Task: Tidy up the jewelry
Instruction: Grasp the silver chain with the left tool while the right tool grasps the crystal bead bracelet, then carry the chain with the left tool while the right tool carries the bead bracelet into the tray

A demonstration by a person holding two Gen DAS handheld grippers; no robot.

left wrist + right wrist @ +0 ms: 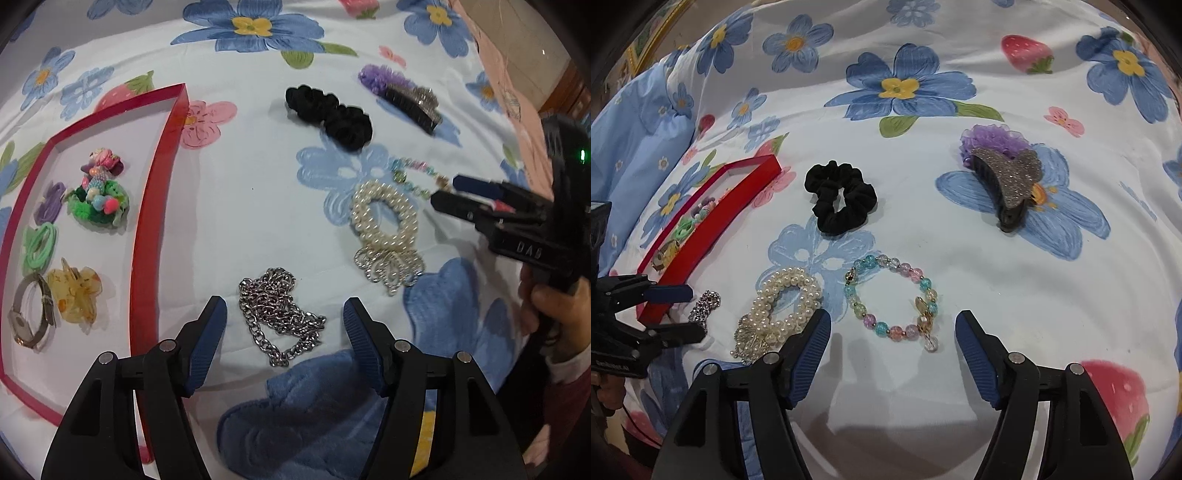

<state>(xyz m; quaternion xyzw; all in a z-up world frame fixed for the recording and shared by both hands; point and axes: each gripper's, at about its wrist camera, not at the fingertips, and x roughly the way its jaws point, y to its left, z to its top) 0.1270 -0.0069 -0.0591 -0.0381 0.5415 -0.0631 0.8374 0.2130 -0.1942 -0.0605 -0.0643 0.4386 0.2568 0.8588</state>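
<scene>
Both wrist views look steeply down, sharing the pearl bracelet [385, 218] [786, 299]

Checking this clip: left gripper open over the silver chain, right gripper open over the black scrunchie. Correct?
Not quite. The right gripper is open over the pastel bead bracelet, per the right wrist view; the black scrunchie lies farther off. The left gripper over the silver chain is right.

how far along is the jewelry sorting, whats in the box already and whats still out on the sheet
Done: the red box already holds a watch, a yellow claw clip, green hair ties and a beaded green scrunchie.

In hand: nothing. The left gripper stands open over the silver chain; the right gripper stands open by the pastel bead bracelet.

Left: both of those, plus the pearl bracelet, black scrunchie, rhinestone claw clip and purple scrunchie.
</scene>
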